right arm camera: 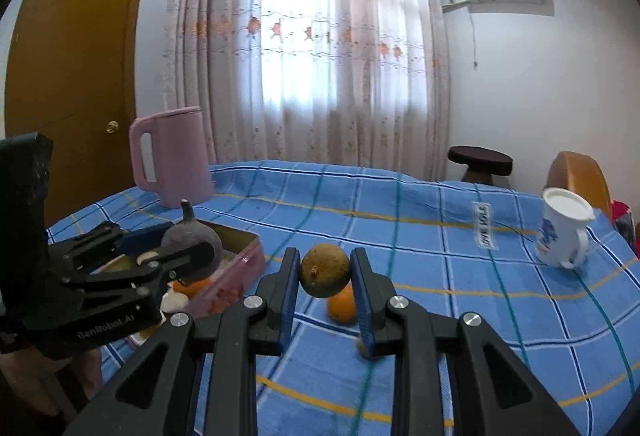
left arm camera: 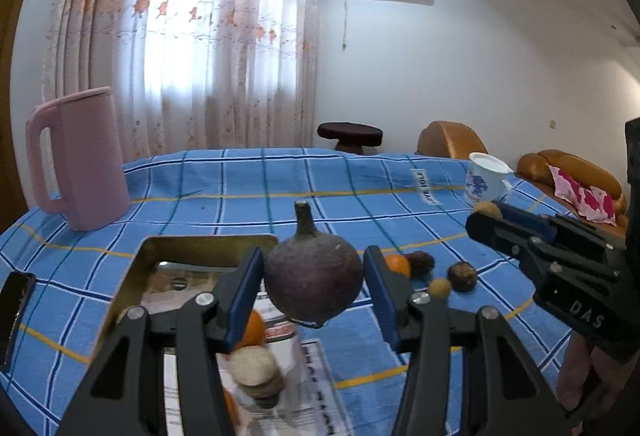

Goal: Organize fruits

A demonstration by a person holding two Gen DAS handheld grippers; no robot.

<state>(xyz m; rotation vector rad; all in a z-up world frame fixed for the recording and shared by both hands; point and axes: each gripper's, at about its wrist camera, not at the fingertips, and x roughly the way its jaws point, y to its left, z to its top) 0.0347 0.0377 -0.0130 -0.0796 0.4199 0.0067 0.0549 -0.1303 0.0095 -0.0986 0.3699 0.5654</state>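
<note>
My left gripper is shut on a dark purple round fruit with a stem and holds it above an open metal tin. The tin holds an orange and a pale round fruit. My right gripper is shut on a small brown-green round fruit, lifted above the blue checked cloth. An orange lies on the cloth below it. In the left wrist view, an orange, two dark fruits and a small tan fruit lie on the cloth.
A pink jug stands at the back left of the table. A white mug with a blue print stands at the back right. A dark phone lies at the left edge. A stool and brown sofa stand beyond.
</note>
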